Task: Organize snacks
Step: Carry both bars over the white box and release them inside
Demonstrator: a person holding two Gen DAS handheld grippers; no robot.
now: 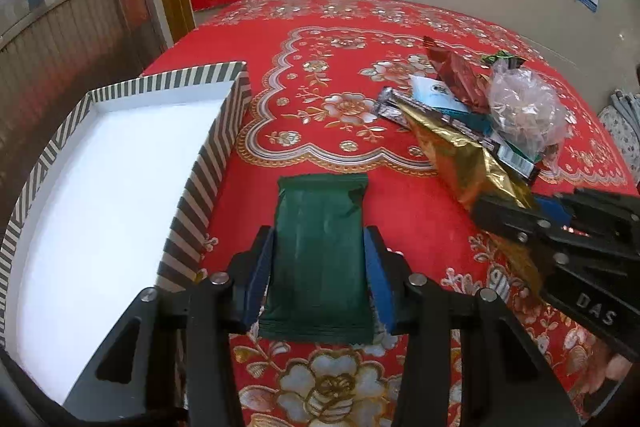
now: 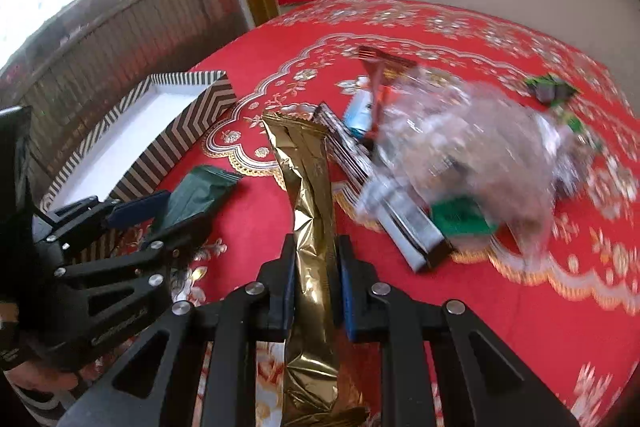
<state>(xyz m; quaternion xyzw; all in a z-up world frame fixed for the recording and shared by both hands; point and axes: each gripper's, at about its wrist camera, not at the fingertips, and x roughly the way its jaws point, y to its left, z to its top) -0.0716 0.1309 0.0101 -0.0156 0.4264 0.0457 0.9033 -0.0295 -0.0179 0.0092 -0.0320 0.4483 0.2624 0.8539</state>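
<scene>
Left claw (image 1: 319, 259) grips the green packet (image 1: 320, 247) between its pads; right claw (image 2: 316, 287) clamps the gold packet (image 2: 310, 227).

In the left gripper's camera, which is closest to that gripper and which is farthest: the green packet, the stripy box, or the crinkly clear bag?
1. Green packet: between the left gripper's fingers.
2. Stripy box: just beside it, on the left.
3. Crinkly clear bag: far right, on the snack pile.

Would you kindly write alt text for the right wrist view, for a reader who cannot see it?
The right gripper is shut on a crumpled gold packet above a red flowered tablecloth. To its left, the left gripper holds a dark green packet beside a striped box; to the right lies a blurred heap of snacks.
</scene>
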